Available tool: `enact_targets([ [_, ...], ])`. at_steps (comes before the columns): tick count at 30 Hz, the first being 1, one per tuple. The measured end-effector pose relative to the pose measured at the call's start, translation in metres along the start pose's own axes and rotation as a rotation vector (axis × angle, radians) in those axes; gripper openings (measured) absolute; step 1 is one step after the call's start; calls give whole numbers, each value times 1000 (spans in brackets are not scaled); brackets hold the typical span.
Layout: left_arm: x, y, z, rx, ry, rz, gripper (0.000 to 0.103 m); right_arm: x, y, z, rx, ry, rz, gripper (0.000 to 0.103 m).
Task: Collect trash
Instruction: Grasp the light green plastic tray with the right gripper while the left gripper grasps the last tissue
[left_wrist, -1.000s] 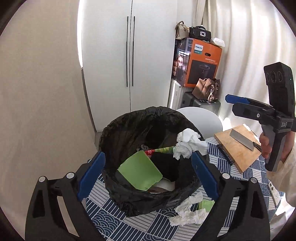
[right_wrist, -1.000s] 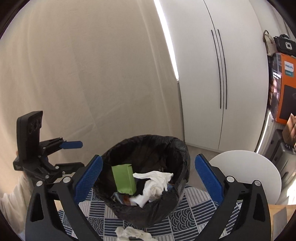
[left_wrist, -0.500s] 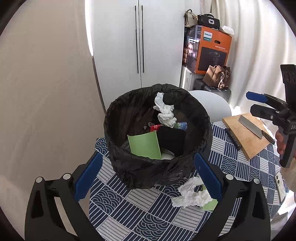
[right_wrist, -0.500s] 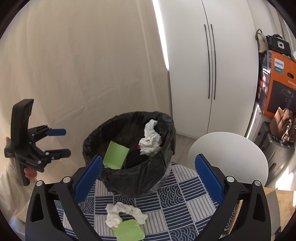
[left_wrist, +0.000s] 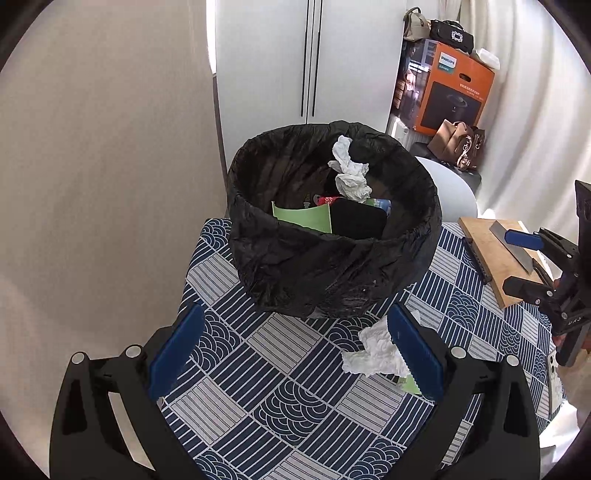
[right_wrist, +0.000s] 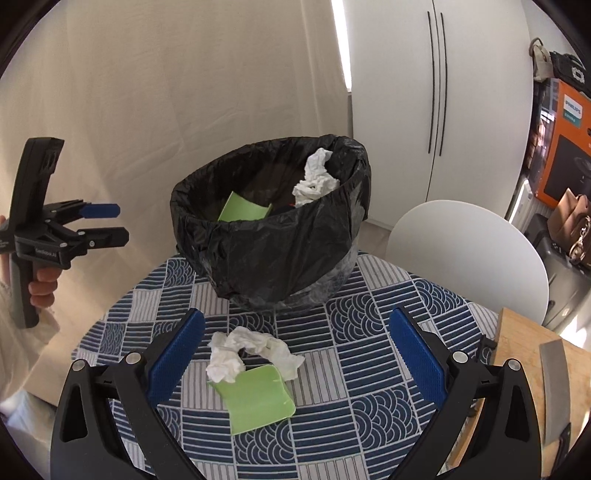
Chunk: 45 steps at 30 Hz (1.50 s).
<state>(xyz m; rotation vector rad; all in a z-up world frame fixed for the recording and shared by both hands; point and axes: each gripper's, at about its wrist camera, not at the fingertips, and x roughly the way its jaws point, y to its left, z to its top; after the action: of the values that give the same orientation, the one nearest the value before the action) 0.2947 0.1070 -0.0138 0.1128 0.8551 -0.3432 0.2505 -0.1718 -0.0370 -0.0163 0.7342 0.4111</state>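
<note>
White "PHILIPS" on a teal panel, upper corner of the orange box (left_wrist: 452, 96) by the wardrobe; same word readable in the right wrist view. Smaller print beneath it too fine to read. Markings on the right gripper (left_wrist: 532, 262) body: illegible.
</note>
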Motion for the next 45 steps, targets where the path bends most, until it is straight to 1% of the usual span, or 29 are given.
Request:
enact_targets([
  [7, 8, 0, -20, -36, 48, 10, 97, 33, 6, -35, -40, 123, 27, 95],
  [12, 17, -4, -33, -49, 83, 21, 97, 66, 10, -62, -84, 225, 20, 95],
  [14, 20, -6, -38, -52, 95, 26, 97, 79, 11, -71, -94, 260, 24, 90],
  [16, 23, -8, -43, -58, 108, 22, 97, 90, 10, -78, -100, 294, 26, 66],
  [18, 27, -10, -46, -61, 118, 24, 97, 102, 11, -84, -110, 325, 29, 66],
  [20, 30, -12, -50, -65, 130, 22, 97, 110, 12, -89, -116, 341, 37, 56],
  [22, 34, -15, -54, -66, 143, 22, 97, 117, 12, -93, -116, 361, 46, 22],
  [23, 35, -17, -55, -65, 147, 23, 97, 120, 13, -94, -121, 371, 49, 11],
  [28, 47, -24, -62, -64, 181, 20, 97, 117, 18, -97, -139, 364, 49, 10],
  [32, 62, -33, -67, -66, 216, 2, 97, 106, 13, -97, -118, 356, 42, 10],
  [39, 89, -61, -74, -10, 245, -40, 97, 80, -5, -98, -88, 332, -20, 10],
  [42, 103, -74, -79, -19, 268, -63, 97, 69, -16, -99, -63, 329, -44, 10],
  [45, 116, -85, -83, -34, 277, -49, 97, 55, -26, -101, -38, 323, -65, 10],
])
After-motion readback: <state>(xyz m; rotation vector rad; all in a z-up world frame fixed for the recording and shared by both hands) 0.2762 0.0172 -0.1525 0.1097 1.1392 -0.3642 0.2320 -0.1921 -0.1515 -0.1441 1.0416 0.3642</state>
